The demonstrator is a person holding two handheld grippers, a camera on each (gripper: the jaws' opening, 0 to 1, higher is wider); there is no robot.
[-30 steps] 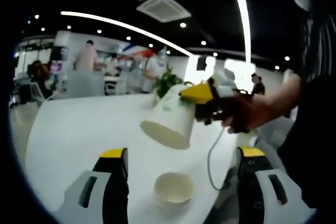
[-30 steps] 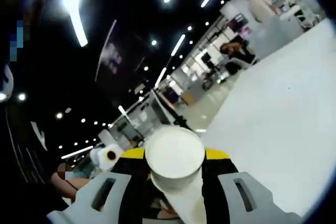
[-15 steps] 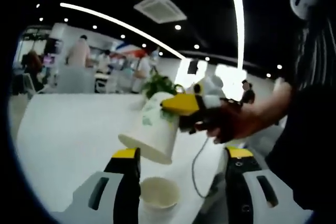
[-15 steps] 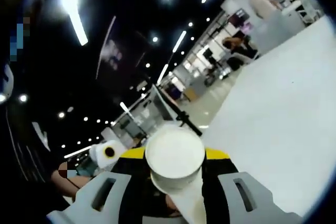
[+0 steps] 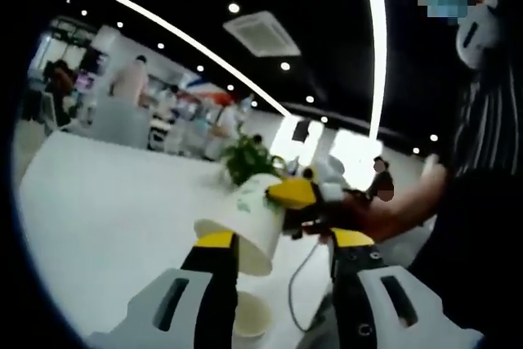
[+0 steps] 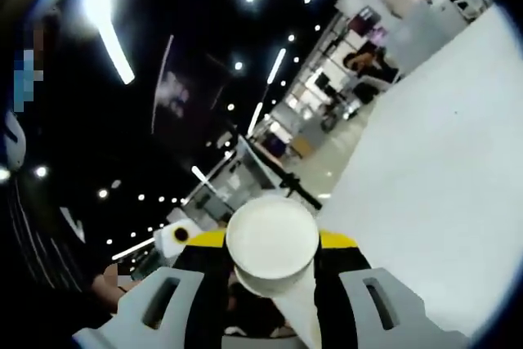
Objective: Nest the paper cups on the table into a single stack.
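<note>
Low in the left gripper view, my right gripper [image 5: 296, 202] clamps a smooth tapered paper cup [image 5: 243, 225], now nearer my spread, empty left gripper [image 5: 282, 244] above the table cup [image 5: 249, 319].

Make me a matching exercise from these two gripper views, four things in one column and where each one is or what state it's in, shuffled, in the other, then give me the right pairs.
Things:
1. held paper cup
2. second paper cup
3. right gripper
4. potted plant

Places or states:
A. standing mouth up on the white table, between the left gripper's jaws
B. shut on a cup, base toward the camera
C. on the table farther back, green leaves
D. tilted in the air, gripped at its rim end by yellow-tipped jaws

Pairs: 1-D, 2-A, 3-B, 4-C
</note>
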